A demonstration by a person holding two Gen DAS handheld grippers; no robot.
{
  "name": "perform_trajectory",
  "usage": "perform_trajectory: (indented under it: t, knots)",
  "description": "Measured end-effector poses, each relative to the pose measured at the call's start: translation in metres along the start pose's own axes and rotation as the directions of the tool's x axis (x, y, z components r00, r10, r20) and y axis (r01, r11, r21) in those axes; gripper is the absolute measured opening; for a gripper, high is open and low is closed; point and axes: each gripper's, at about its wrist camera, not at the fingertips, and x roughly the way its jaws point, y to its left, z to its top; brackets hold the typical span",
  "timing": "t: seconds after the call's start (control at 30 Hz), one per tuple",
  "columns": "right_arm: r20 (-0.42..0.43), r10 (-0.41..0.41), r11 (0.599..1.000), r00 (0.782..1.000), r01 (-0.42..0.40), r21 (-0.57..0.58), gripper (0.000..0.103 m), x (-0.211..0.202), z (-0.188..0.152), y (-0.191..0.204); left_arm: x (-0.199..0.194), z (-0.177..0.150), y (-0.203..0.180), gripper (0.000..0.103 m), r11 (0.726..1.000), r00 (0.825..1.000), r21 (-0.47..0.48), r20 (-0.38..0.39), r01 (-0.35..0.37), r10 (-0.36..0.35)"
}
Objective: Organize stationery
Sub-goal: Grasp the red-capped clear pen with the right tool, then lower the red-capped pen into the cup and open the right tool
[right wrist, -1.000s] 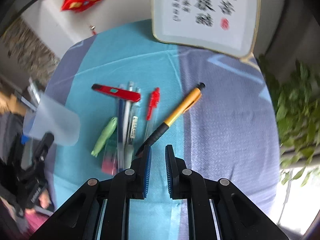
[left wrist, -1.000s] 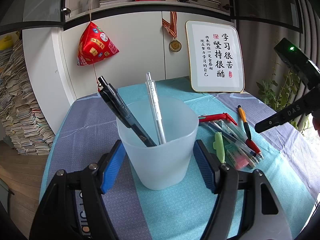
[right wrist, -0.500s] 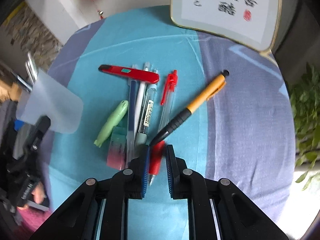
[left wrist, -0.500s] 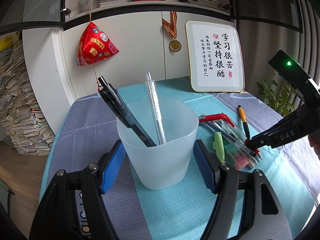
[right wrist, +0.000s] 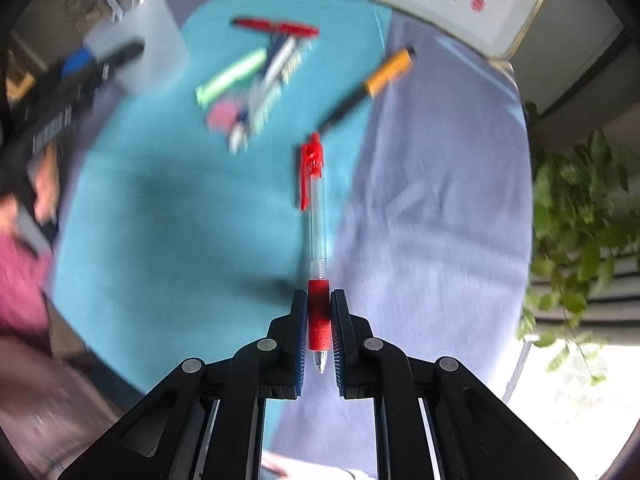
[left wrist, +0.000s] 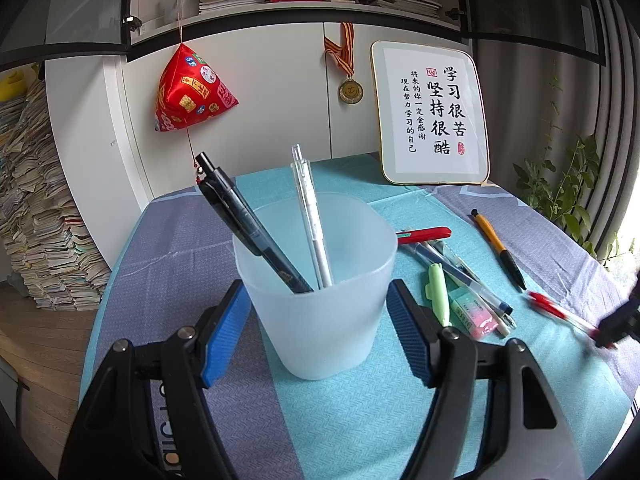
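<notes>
My left gripper [left wrist: 318, 312] is closed around a frosted plastic cup [left wrist: 316, 284] standing on the table; its blue pads touch both sides. The cup holds a black pen [left wrist: 248, 220] and a white pen [left wrist: 310, 216]. My right gripper [right wrist: 319, 312] is shut on the red grip of a red pen [right wrist: 316, 208] and holds it above the cloth, clip end pointing away. In the left wrist view the red pen [left wrist: 560, 312] and right gripper [left wrist: 618, 326] show blurred at the far right.
On the teal and grey tablecloth [left wrist: 360, 420] lie a red utility knife [left wrist: 424, 235], an orange-black pen [left wrist: 498, 250], a green fish-shaped pen [left wrist: 438, 294], an eraser [left wrist: 476, 314] and several other pens [left wrist: 460, 276]. A framed calligraphy board [left wrist: 432, 114] leans at the back. A plant [left wrist: 560, 188] stands at right.
My right gripper closed on the red pen and lifted it off the pile, pulling back toward the table's near right. The left gripper and cup have not moved.
</notes>
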Motion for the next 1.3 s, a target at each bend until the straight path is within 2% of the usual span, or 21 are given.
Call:
perform_trajectory:
  t: [0.13,0.17,0.2,0.27,0.43,0.73,0.77,0.8,0.83,1.0,1.13,1.3]
  knots:
    - [-0.037,-0.014,1.0,0.999,0.013,-0.016,0.012,0.006,-0.01,0.002,0.0,0.0,0.0,0.069,1.0,1.0,0.002,0.0,-0.002,0.002]
    - [-0.026,-0.021,1.0,0.999,0.021,-0.015,0.019,0.008,-0.006,0.004,0.0,0.0,0.0,0.069,1.0,1.0,0.001,0.0,-0.001,0.001]
    - [-0.012,-0.03,0.999,0.999,0.029,-0.012,0.031,0.006,-0.006,0.003,0.0,0.0,0.001,0.069,1.0,1.0,0.001,0.0,-0.001,0.001]
    - [0.041,-0.037,0.999,0.998,0.038,-0.014,0.044,-0.001,0.005,0.0,0.0,0.0,0.0,0.069,1.0,1.0,0.0,0.0,0.0,0.0]
    - [0.106,-0.022,1.0,0.994,0.024,-0.018,0.044,-0.005,0.035,0.0,-0.001,0.0,0.001,0.069,1.0,1.0,0.0,0.0,0.001,-0.001]
    - [0.096,-0.009,1.0,0.995,0.008,0.009,0.043,0.014,0.065,0.004,-0.001,0.0,0.001,0.069,1.0,1.0,0.0,-0.001,0.0,0.0]
    - [0.098,-0.003,1.0,0.995,0.002,0.013,0.037,0.013,0.066,0.003,-0.001,0.0,0.001,0.069,1.0,1.0,0.001,-0.001,0.0,0.0]
    - [0.103,-0.004,1.0,0.995,0.002,0.017,0.017,0.013,0.066,0.001,-0.001,0.0,0.002,0.069,1.0,1.0,0.001,-0.001,0.0,0.0]
    - [0.103,0.002,1.0,0.995,-0.004,0.021,0.014,0.011,0.066,0.001,-0.001,0.0,0.002,0.069,1.0,1.0,0.0,-0.002,0.001,-0.001]
    - [0.152,-0.012,0.999,0.988,0.005,0.049,0.014,-0.006,0.06,-0.009,-0.001,-0.001,0.002,0.069,1.0,1.0,-0.001,-0.002,0.002,-0.002]
    - [0.255,-0.015,0.998,0.967,-0.001,0.06,0.014,-0.05,0.051,-0.011,0.0,-0.001,0.002,0.069,1.0,1.0,0.0,-0.002,0.001,-0.001]
    - [0.408,0.006,0.998,0.913,-0.034,0.061,0.014,-0.111,0.051,0.001,0.0,-0.001,0.002,0.069,1.0,1.0,-0.001,-0.002,0.002,-0.002]
